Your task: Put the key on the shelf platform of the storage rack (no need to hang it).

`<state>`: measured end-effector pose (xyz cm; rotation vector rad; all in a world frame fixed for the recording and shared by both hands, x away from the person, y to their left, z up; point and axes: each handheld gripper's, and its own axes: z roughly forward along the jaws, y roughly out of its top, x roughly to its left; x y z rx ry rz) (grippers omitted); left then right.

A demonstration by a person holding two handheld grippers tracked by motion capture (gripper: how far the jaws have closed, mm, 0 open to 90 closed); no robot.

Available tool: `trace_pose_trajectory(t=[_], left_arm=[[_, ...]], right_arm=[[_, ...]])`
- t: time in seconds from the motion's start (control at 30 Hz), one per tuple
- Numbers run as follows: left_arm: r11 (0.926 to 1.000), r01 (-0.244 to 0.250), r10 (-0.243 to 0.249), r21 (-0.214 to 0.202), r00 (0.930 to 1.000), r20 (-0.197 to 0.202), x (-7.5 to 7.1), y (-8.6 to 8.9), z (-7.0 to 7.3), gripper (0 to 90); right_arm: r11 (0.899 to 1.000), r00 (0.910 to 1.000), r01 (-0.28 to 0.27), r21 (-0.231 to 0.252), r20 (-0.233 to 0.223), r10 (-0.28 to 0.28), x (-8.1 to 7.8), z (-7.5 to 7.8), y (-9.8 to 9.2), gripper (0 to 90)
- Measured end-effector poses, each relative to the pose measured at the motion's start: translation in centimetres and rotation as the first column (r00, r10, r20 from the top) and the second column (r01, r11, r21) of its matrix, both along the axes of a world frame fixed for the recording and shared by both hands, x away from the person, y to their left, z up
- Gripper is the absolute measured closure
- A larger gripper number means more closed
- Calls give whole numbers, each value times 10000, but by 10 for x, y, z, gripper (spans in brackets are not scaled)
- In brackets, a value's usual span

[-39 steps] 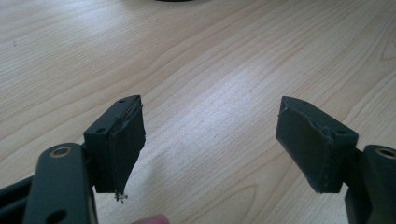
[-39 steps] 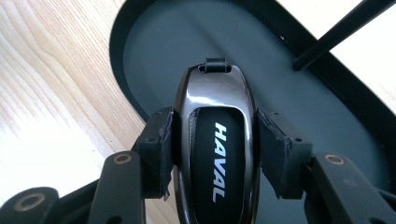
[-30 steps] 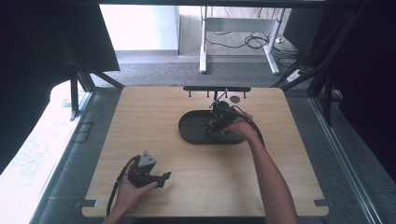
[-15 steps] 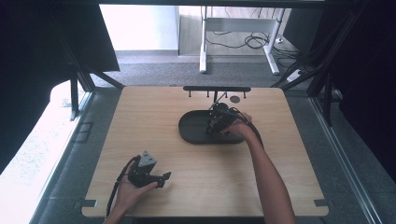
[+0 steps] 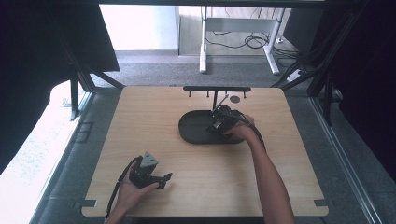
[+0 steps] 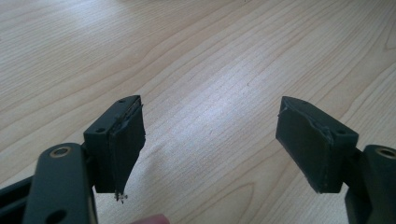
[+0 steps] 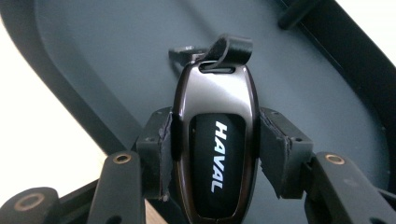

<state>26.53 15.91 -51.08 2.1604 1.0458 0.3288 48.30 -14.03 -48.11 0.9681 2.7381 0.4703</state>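
The wooden counter (image 5: 196,177) is carrying a dark oval tray (image 5: 196,128) near its middle, and just behind the tray a black rack (image 5: 216,88) with small pegs is standing along the far edge. The right hand-held gripper (image 5: 219,122) is reaching over the tray's right half, and its jaws are clamping a glossy car key fob (image 7: 215,149) by its two long sides. The fob, lettered HAVAL, is lying lengthwise between the pads (image 7: 159,154) above the tray floor, with a black strap loop (image 7: 231,49) at its far end; whether it is touching the tray is hard to say. The left hand-held gripper (image 5: 154,176) is resting near the counter's front left edge, its jaws spread wide with bare wood showing between them.
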Motion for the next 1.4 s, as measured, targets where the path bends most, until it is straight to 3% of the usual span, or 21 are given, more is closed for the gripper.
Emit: trace_pose_trajectory(t=[0.13,0.47,1.0,1.23,1.4], left_arm=[[10000,31,-31,33,10000,-3,0,-1,-1,241],[10000,24,-24,41,10000,-36,0,-1,-1,241],[9999,53,-53,103,10000,-67,0,-2,-2,240],[9999,78,-77,126,10000,-61,0,-3,-2,240],[9999,87,-86,132,9999,-69,0,-4,-3,240]], right_arm=[[9997,10000,31,-239,-51,-32,2,-6,0,491],[9996,9999,81,-273,-128,-84,3,-20,-6,491],[9996,9997,209,-200,-142,-212,5,-24,-10,485],[9981,9984,565,-230,-10,-566,4,-25,-11,370],[9984,9972,510,-245,554,-496,-3,-17,-8,290]])
